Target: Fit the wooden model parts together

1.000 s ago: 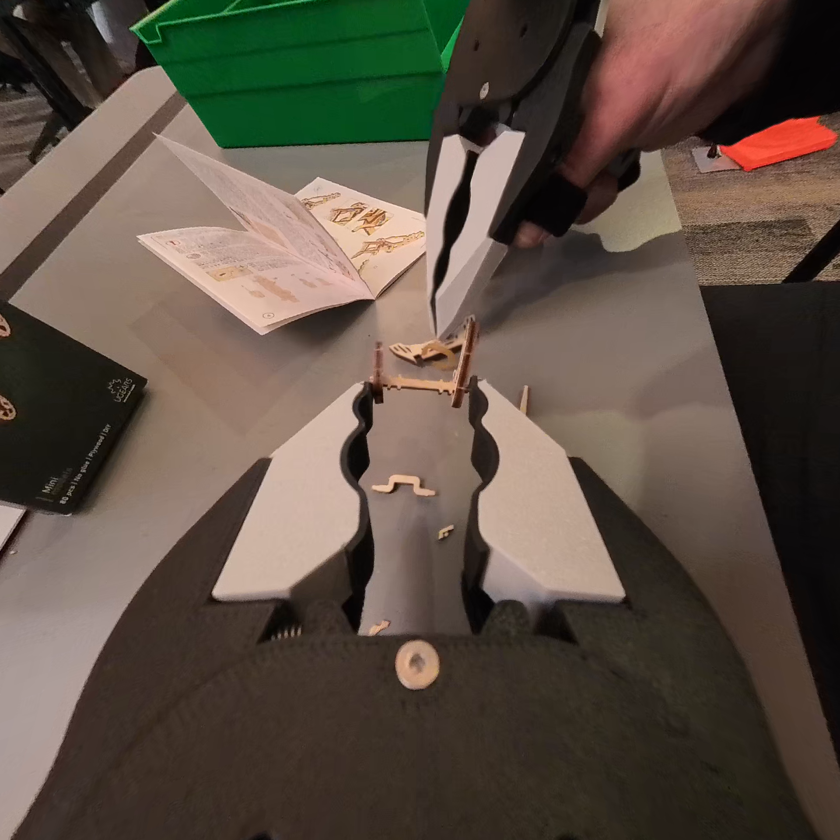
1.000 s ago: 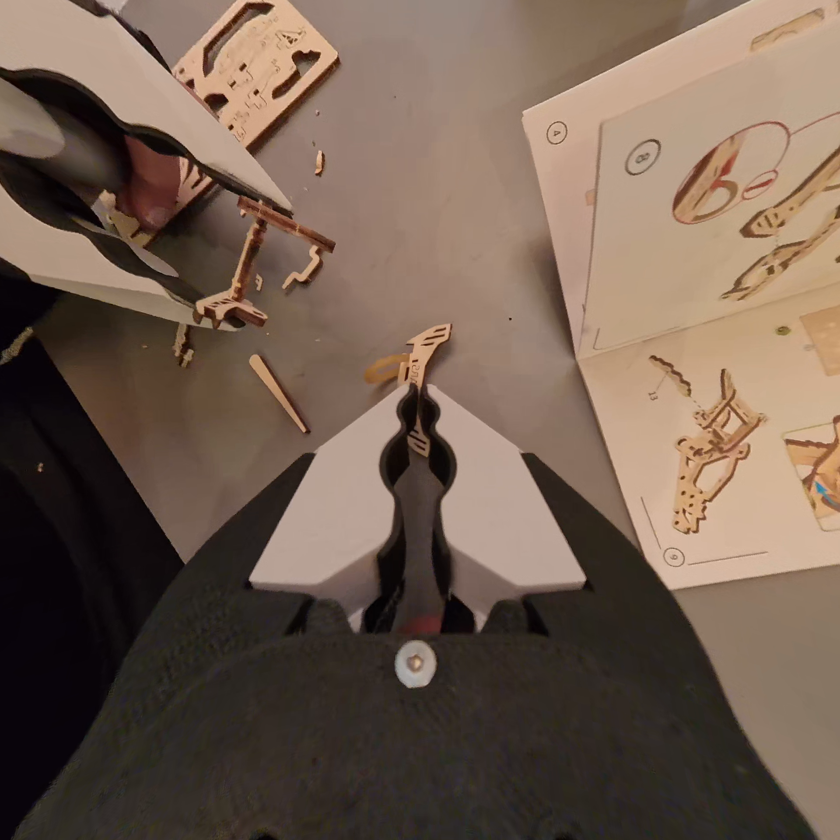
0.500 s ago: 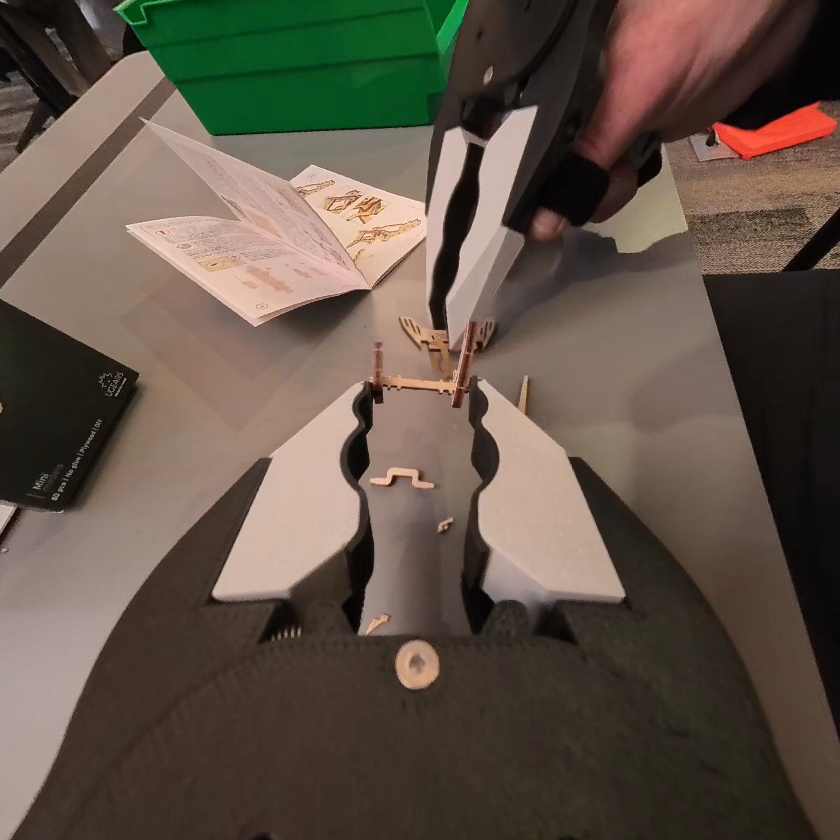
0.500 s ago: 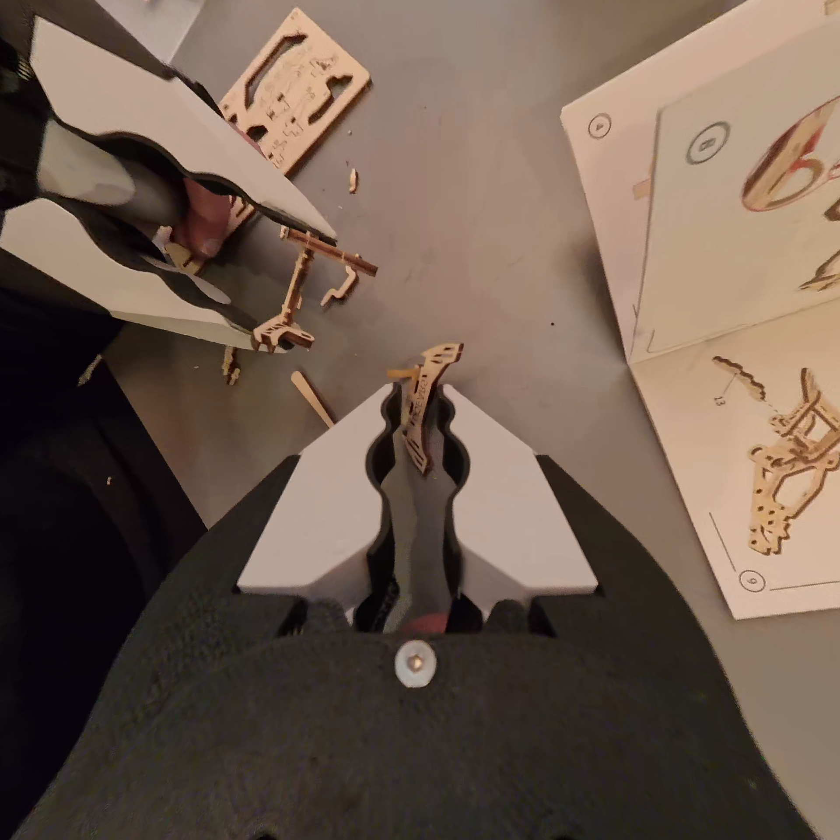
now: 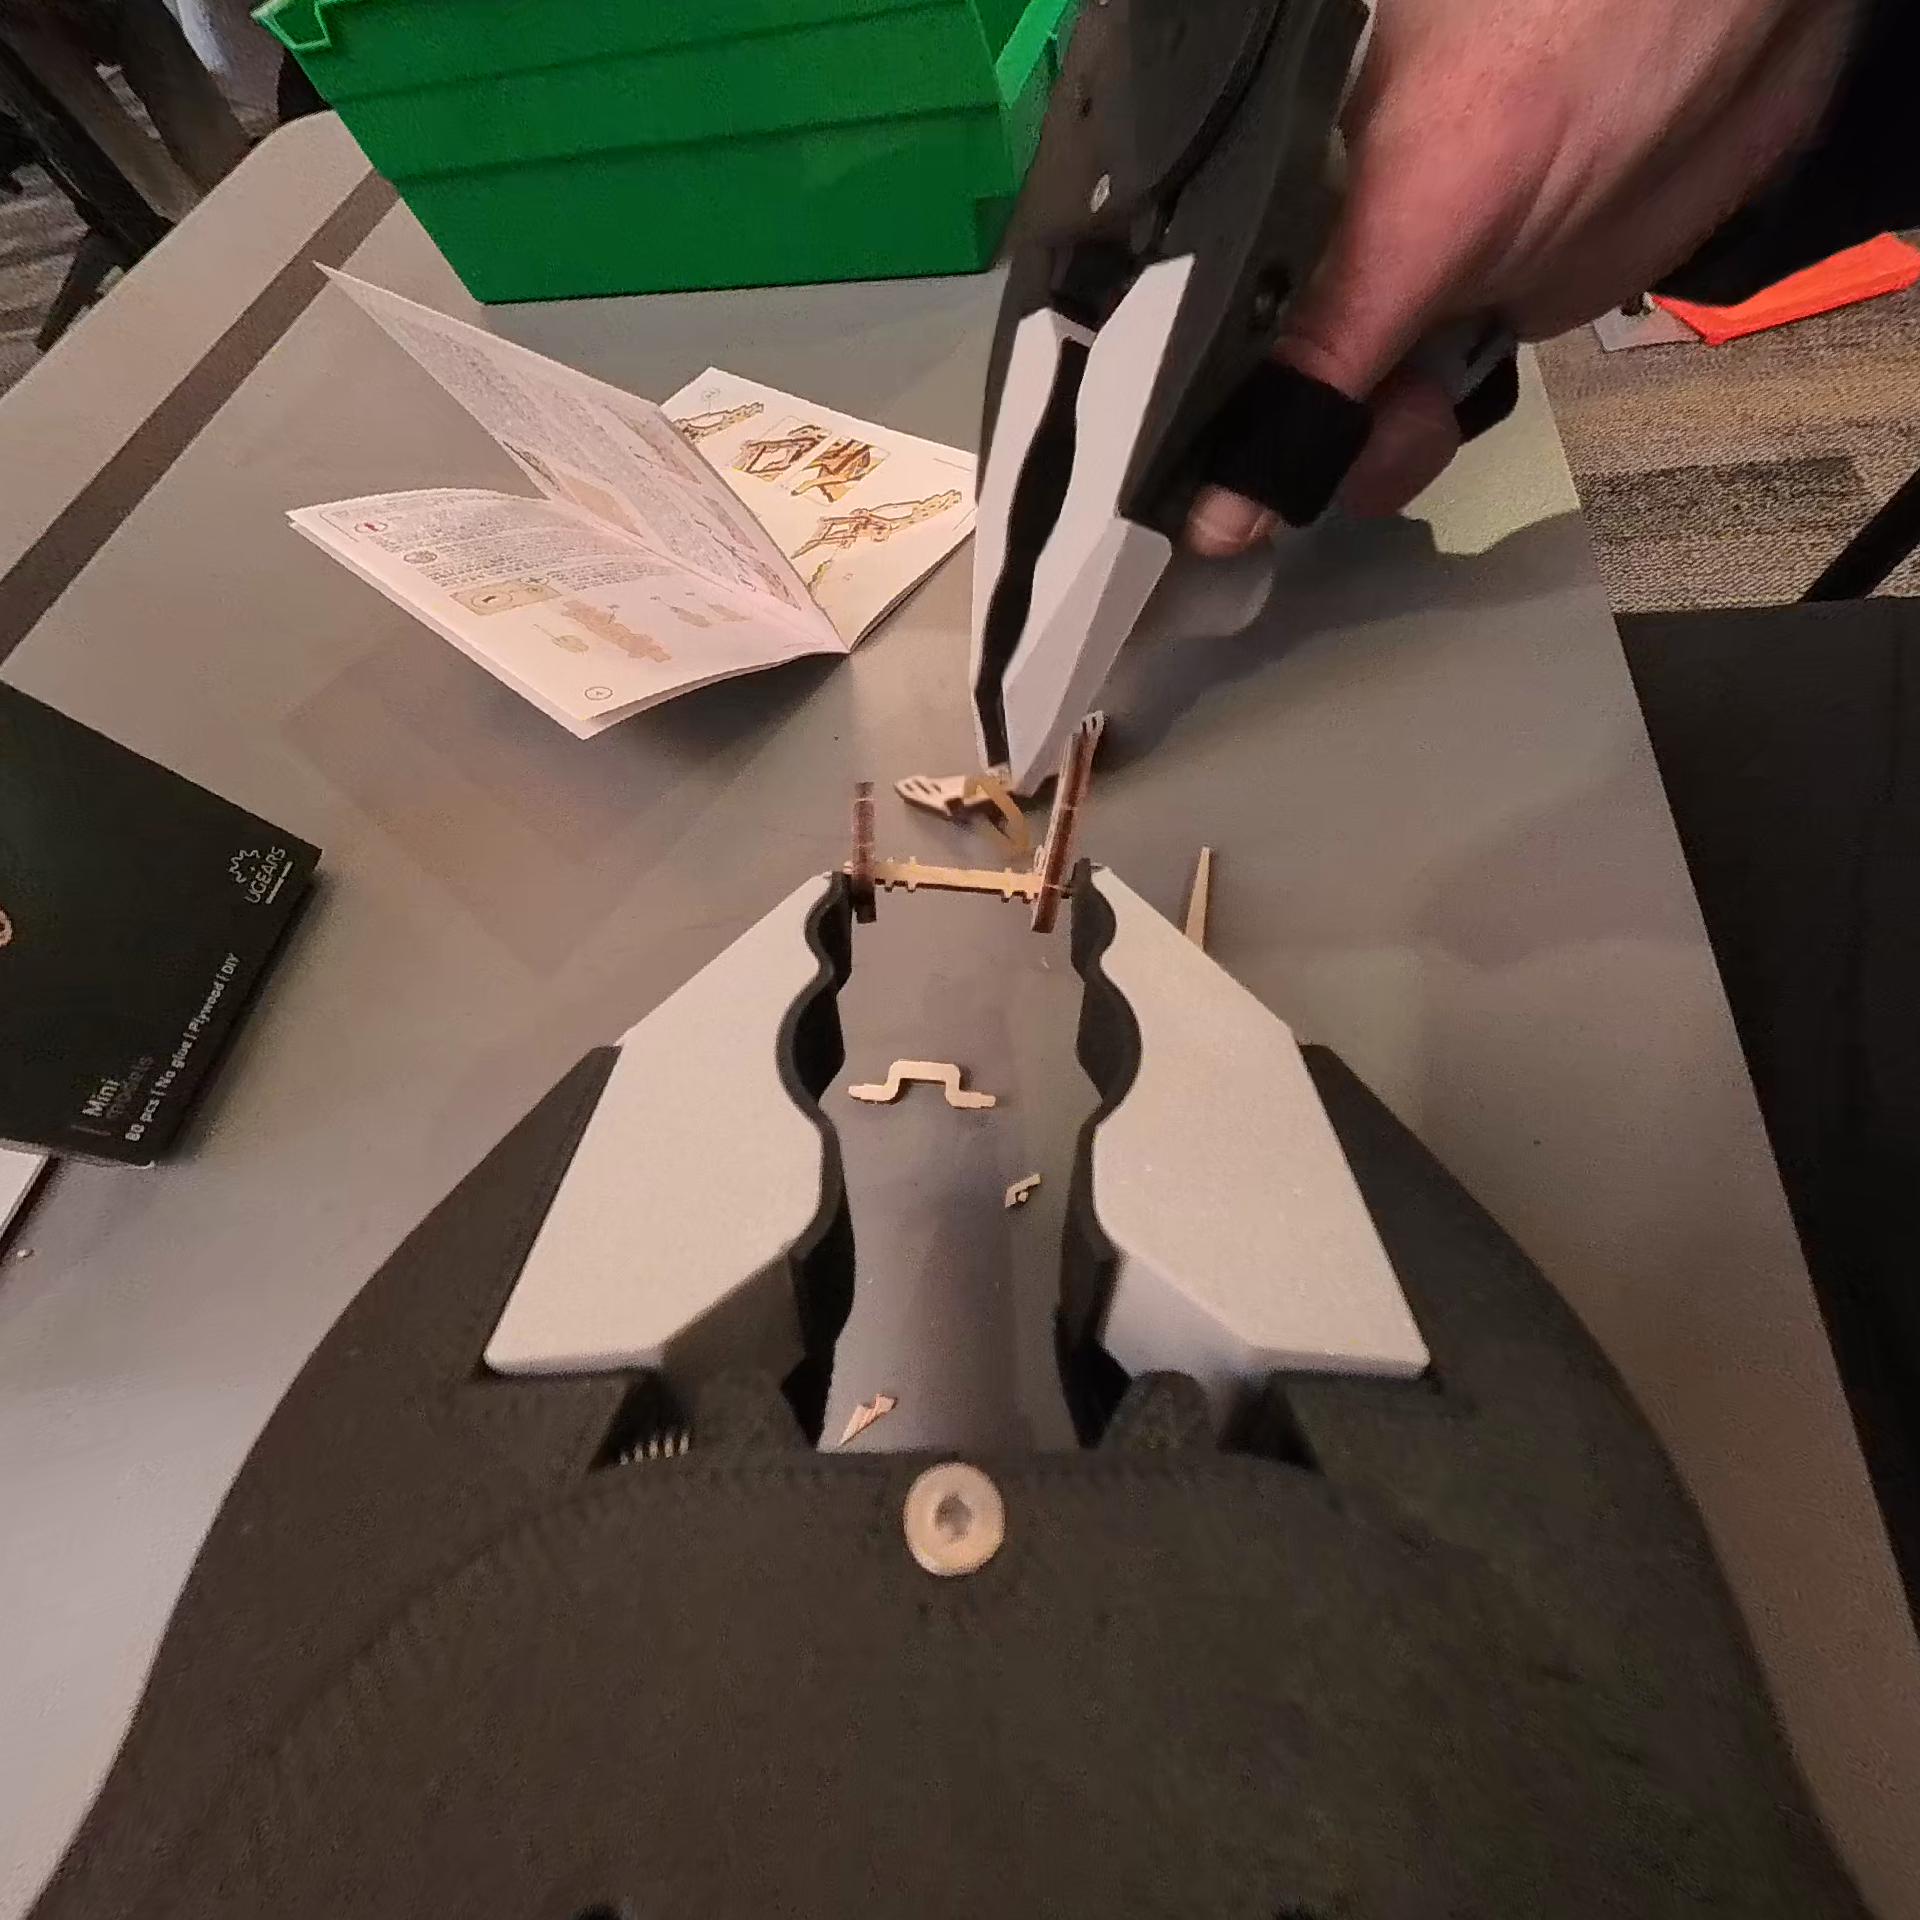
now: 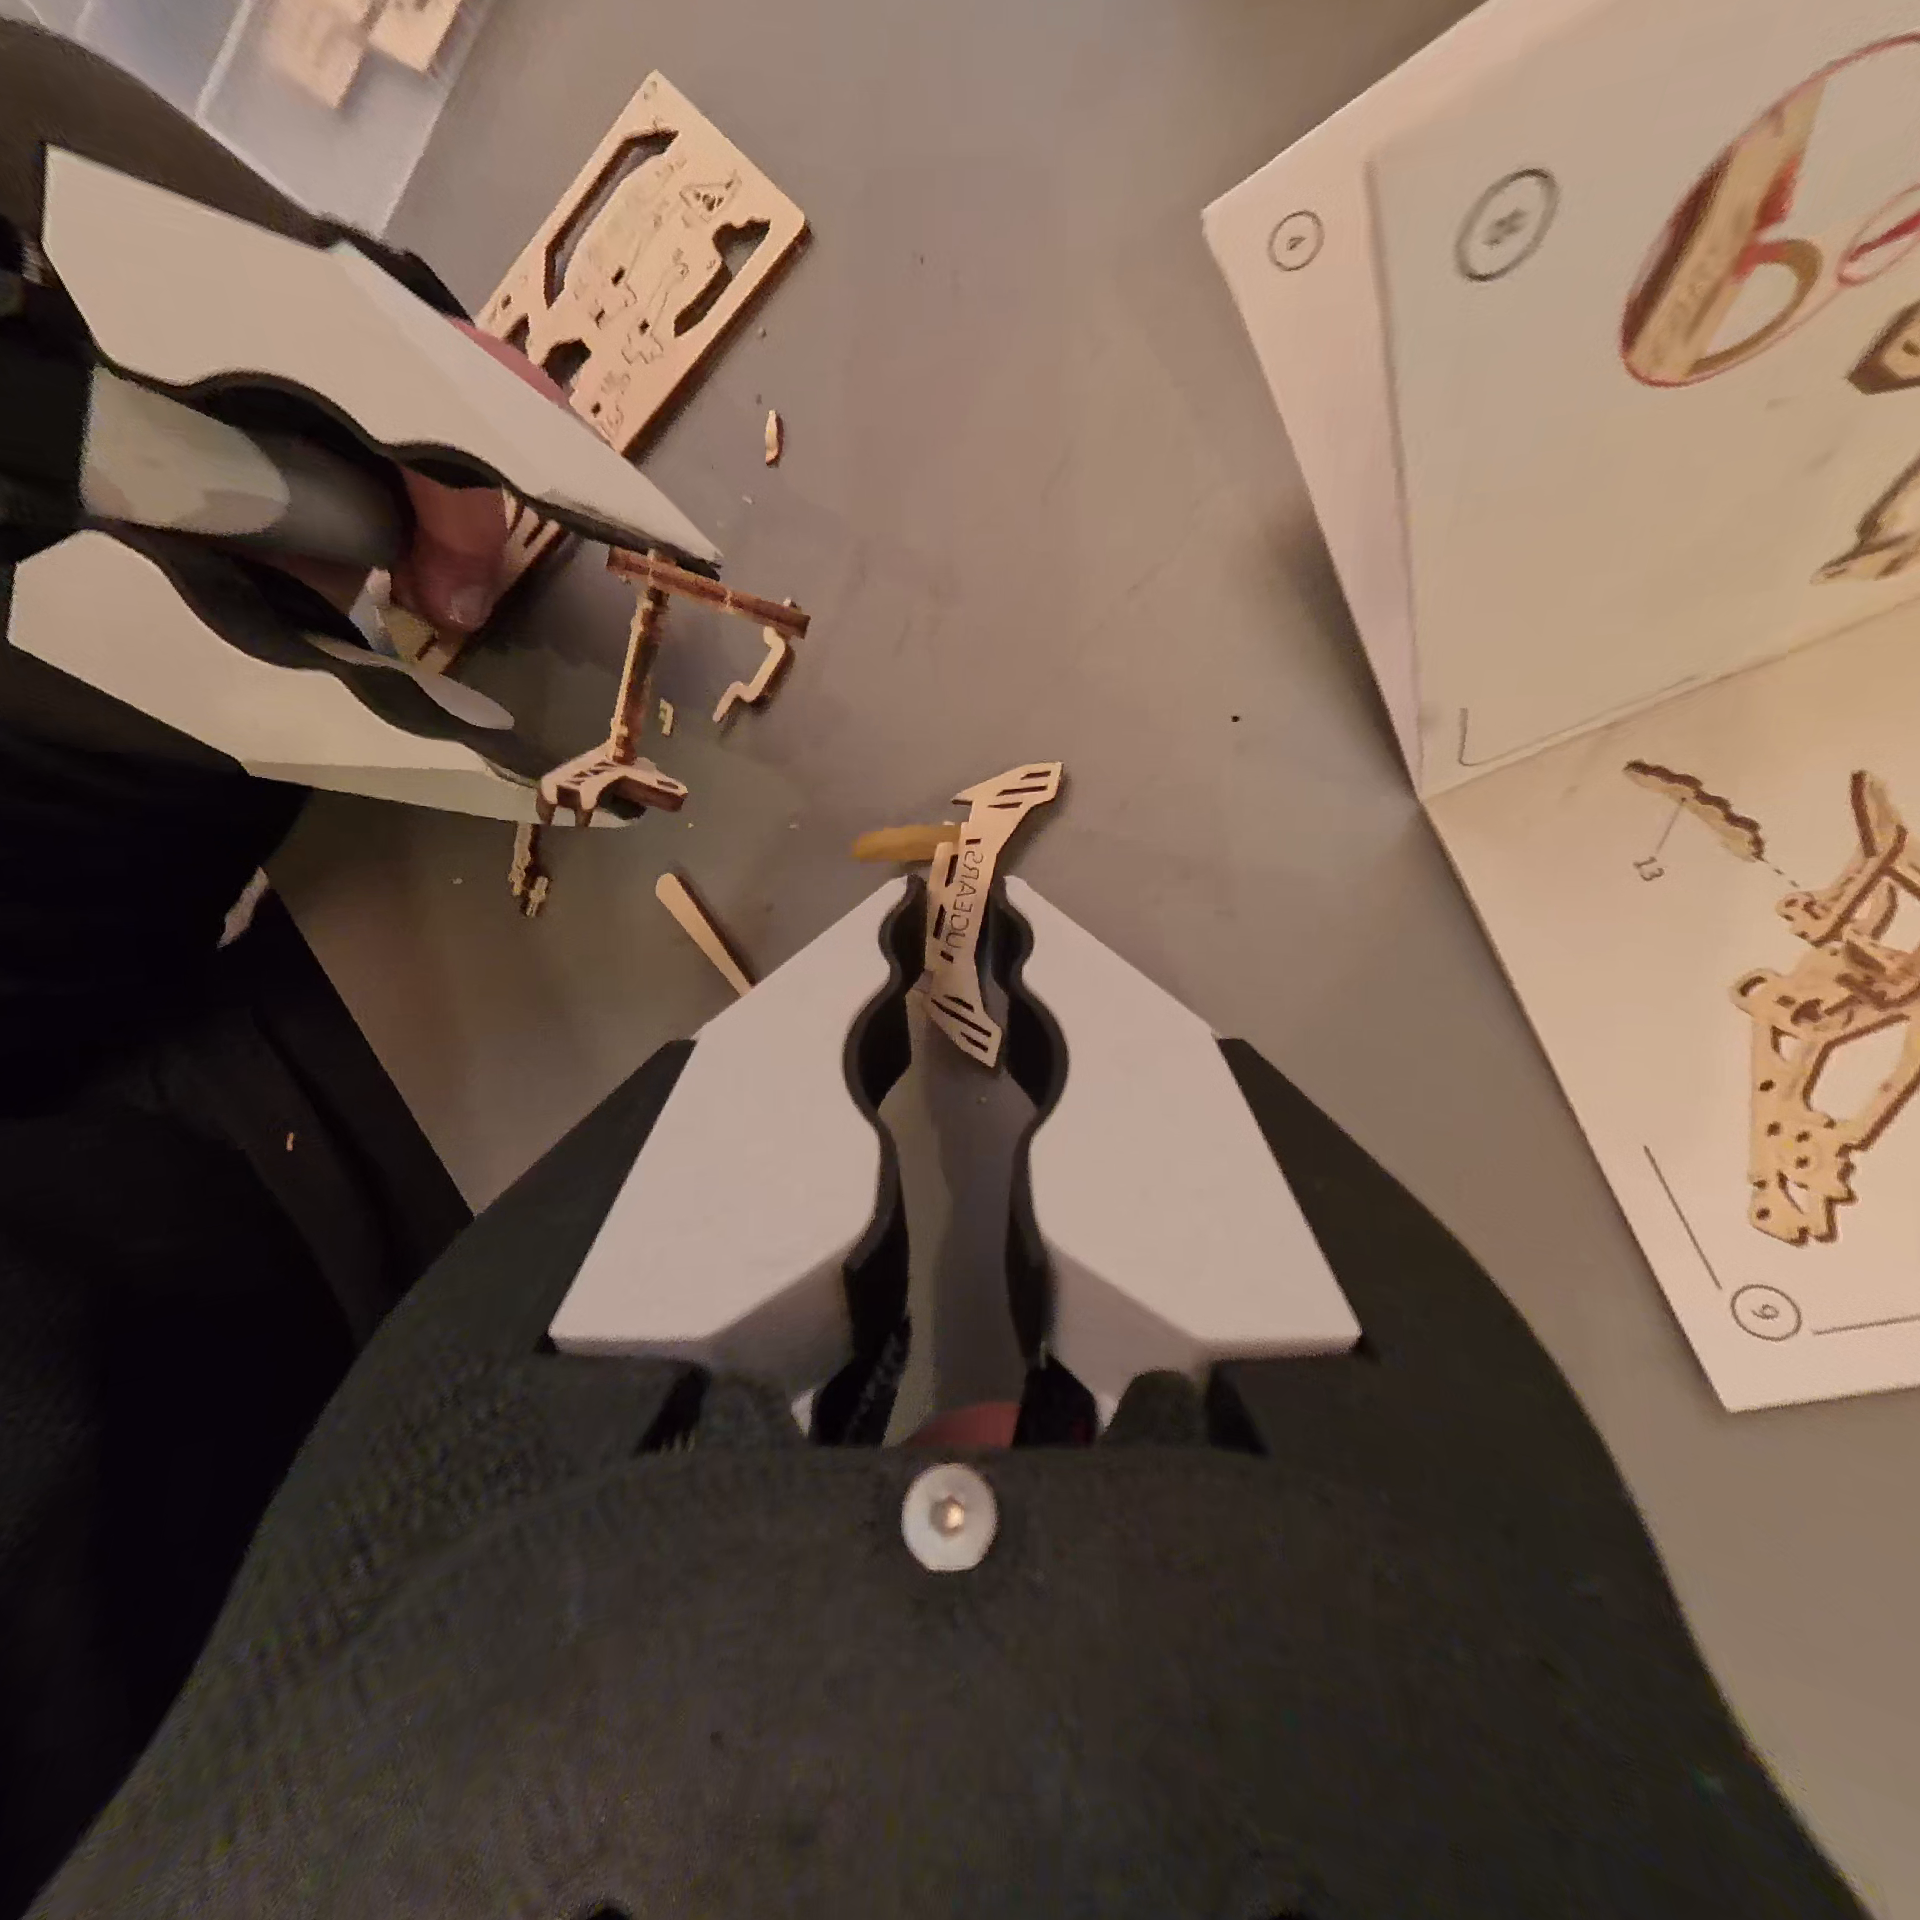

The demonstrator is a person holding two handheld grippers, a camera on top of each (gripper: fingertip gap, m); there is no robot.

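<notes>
- Since a second ago the right tongs have lifted the slotted flat part off the desk; it now hangs tilted in the grip, one end poking past the tips, the other back in the throat. The rubber band has come up with it.
- Left tongs unchanged: clenched across the H-shaped frame, one fingertip on each side plate, crossbar spanning the gap.
- Frame sits in the air over the middle of the desk, just short of the right tongs' tips. Booklet lies toward the far edge, green bin at the far edge.
- Risk 1: flat part looks pinched over a narrow stretch and skewed. Any side load during insertion could swivel it, so tab and slot miss.
- Risk 2: frame is clamped only at thin plate edges. Push from the right could pop a plate off the crossbar or rack the frame out of the grip.
- Risk 3: the band dangling by the part may snag on the taller plate.
- Risk 4: thin plywood, so forcing a misaligned joint likely snaps a tab.
- Loose bracket and toothpick-like sliver lie underneath, and a dropped part would be hard to tell apart from them.
</notes>
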